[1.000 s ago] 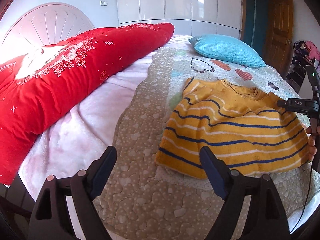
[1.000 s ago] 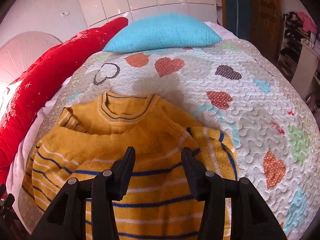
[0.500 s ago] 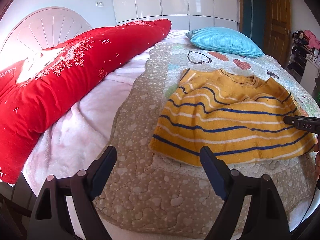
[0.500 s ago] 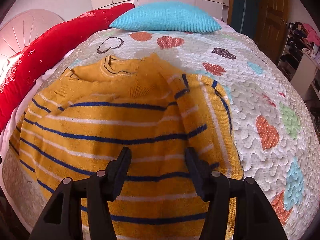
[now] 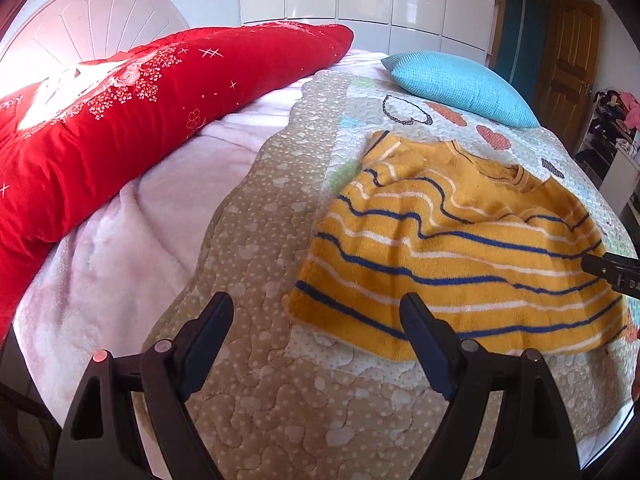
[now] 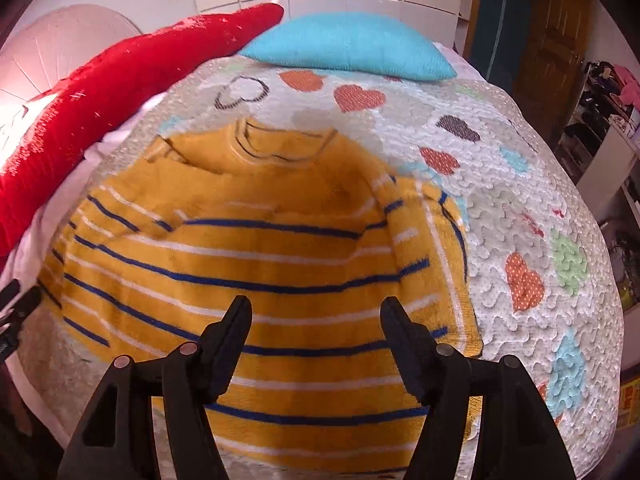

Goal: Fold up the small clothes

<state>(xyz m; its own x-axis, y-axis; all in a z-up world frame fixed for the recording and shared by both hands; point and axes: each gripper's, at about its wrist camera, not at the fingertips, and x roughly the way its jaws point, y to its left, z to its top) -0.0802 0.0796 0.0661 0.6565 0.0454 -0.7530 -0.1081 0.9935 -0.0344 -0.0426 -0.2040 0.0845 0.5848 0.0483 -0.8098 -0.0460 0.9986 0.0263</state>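
Left tongs (image 5: 316, 322) stand spread over the quilt (image 5: 260, 240), gripping nothing. Right tongs (image 6: 316, 320) are opening above the sweater (image 6: 248, 248), nothing between them. We find the sweater flat on the bed, both sleeves apparently folded in. We judge the body fold still remains.

The sweater (image 6: 256, 264) is yellow knit with blue and white stripes. It lies flat on the quilt (image 6: 520, 200), neck toward the blue pillow (image 6: 352, 48), both sleeves folded in over the body, hem nearest the camera.
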